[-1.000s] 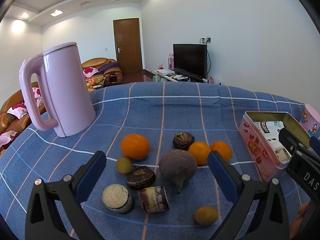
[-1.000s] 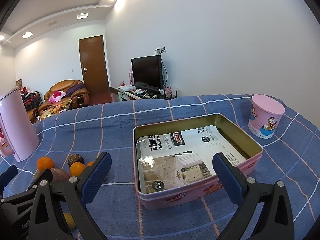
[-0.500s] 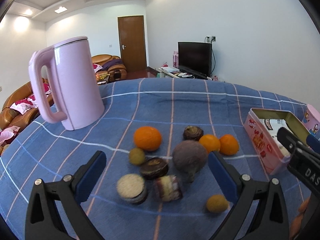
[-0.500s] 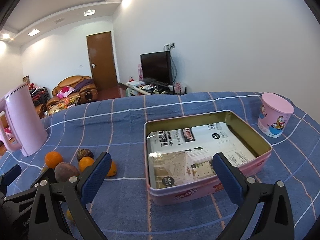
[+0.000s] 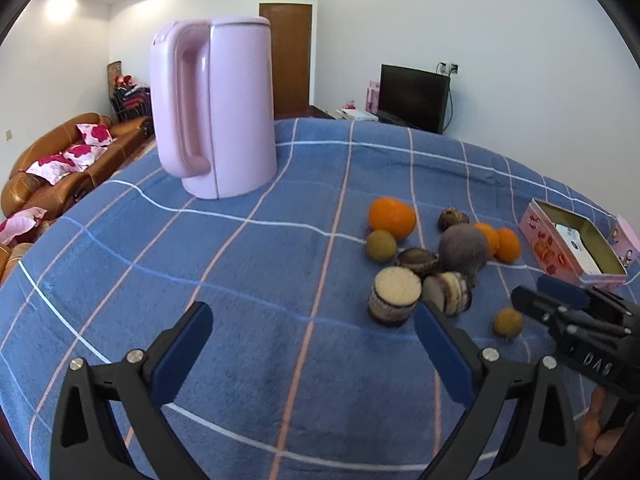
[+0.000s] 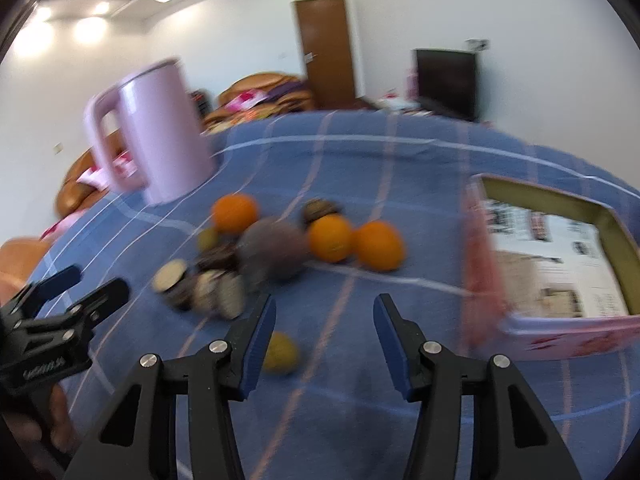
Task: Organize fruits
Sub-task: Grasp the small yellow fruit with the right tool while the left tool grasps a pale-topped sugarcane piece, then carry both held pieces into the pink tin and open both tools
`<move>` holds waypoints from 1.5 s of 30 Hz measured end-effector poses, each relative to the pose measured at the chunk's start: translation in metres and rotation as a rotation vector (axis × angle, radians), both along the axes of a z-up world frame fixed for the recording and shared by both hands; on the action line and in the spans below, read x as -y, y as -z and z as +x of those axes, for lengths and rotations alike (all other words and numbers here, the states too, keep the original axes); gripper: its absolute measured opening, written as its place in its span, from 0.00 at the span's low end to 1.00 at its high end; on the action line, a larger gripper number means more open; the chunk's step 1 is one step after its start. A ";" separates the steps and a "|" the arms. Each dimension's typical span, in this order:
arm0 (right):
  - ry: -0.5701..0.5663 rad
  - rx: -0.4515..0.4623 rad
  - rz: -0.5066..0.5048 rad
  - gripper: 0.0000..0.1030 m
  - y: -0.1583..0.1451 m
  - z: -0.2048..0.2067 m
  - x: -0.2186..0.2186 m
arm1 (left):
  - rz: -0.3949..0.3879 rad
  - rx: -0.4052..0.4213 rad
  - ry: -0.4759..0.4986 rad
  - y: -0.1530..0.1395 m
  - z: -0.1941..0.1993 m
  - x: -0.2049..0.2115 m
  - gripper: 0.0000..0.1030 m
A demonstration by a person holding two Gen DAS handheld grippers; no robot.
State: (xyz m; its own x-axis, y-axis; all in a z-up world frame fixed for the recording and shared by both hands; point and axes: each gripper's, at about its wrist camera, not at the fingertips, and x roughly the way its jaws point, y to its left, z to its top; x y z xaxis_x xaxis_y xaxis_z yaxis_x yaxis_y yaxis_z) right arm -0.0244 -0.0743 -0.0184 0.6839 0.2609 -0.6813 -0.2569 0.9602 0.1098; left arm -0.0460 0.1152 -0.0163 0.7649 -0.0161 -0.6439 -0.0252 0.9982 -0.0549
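Observation:
A heap of fruit lies on the blue checked cloth: a large orange [image 5: 392,218], two small oranges [image 6: 330,238], a dark purple round fruit [image 5: 462,248], brown cut pieces [image 5: 396,296] and a green-yellow ball [image 5: 382,245]. A lone yellow fruit [image 6: 280,354] sits just beside the left finger of my right gripper [image 6: 324,304]. That gripper's jaws are closing with nothing between them. My left gripper [image 5: 312,316] is open over bare cloth, left of the heap. The open pink tin [image 6: 484,240] stands to the right of the fruit.
A tall pink kettle [image 5: 216,108] stands at the back left of the table. A pink cup [image 5: 628,240] shows behind the tin. The right gripper [image 5: 532,292] reaches in at the right of the left wrist view. Sofas and a TV lie beyond the table.
The right gripper swung left from the tin to face the fruit heap, and its jaws narrowed. The left gripper moved left, so the fruit now lies to its right.

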 end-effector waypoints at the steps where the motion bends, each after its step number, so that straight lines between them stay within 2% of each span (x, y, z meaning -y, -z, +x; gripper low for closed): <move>1: -0.017 -0.005 -0.015 0.52 0.002 -0.001 -0.006 | 0.002 -0.008 0.014 0.002 0.001 0.000 0.96; 5: -0.062 -0.012 -0.036 0.50 0.003 -0.005 -0.013 | -0.016 -0.044 0.070 0.005 0.006 0.005 0.90; 8: -0.079 -0.082 -0.052 0.48 0.012 -0.002 -0.013 | -0.006 -0.060 0.102 0.005 0.011 0.012 0.90; 10: -0.082 -0.113 -0.050 0.39 0.017 0.001 -0.013 | 0.014 -0.072 0.115 0.006 0.016 0.017 0.90; 13: -0.079 -0.111 -0.061 0.32 0.018 0.001 -0.015 | 0.045 -0.088 0.142 0.008 0.025 0.026 0.86; 14: -0.078 -0.108 -0.069 0.27 0.018 0.000 -0.015 | 0.058 -0.091 0.146 0.008 0.028 0.028 0.85; 15: -0.074 -0.108 -0.072 0.27 0.018 0.002 -0.013 | 0.073 -0.097 0.149 0.009 0.032 0.031 0.84; 18: -0.034 -0.084 -0.061 0.27 0.013 0.001 -0.005 | 0.089 -0.125 0.158 0.013 0.041 0.034 0.75; 23: 0.027 -0.028 -0.011 0.27 0.000 0.002 0.011 | 0.018 -0.197 0.187 0.024 0.064 0.035 0.58; 24: 0.033 -0.026 -0.004 0.27 -0.001 0.002 0.014 | 0.018 -0.194 0.184 0.023 0.066 0.036 0.57; 27: 0.050 -0.023 0.013 0.27 -0.004 0.003 0.019 | 0.012 -0.183 0.187 0.021 0.069 0.037 0.34; 32: 0.075 0.022 0.048 0.27 -0.014 -0.002 0.030 | -0.021 -0.121 0.131 0.014 0.057 0.027 0.35; 36: 0.126 0.125 0.050 0.27 -0.034 -0.011 0.045 | -0.018 -0.020 0.117 -0.006 0.044 0.029 0.35; 38: 0.174 0.190 0.045 0.27 -0.045 -0.015 0.061 | -0.025 0.024 0.141 -0.019 0.039 0.039 0.35; 41: 0.235 0.225 0.065 0.27 -0.055 -0.016 0.087 | -0.026 0.079 0.202 -0.033 0.035 0.065 0.35; 45: 0.295 0.251 0.026 0.27 -0.055 -0.017 0.121 | -0.040 0.084 0.281 -0.041 0.039 0.109 0.35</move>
State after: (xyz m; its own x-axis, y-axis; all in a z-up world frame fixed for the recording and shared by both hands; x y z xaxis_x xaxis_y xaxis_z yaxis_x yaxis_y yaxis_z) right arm -0.0416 -0.1949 0.0366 0.8767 0.0425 -0.4792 0.0085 0.9946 0.1038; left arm -0.0074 0.0060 0.0250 0.7772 -0.2591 -0.5735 0.2582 0.9624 -0.0849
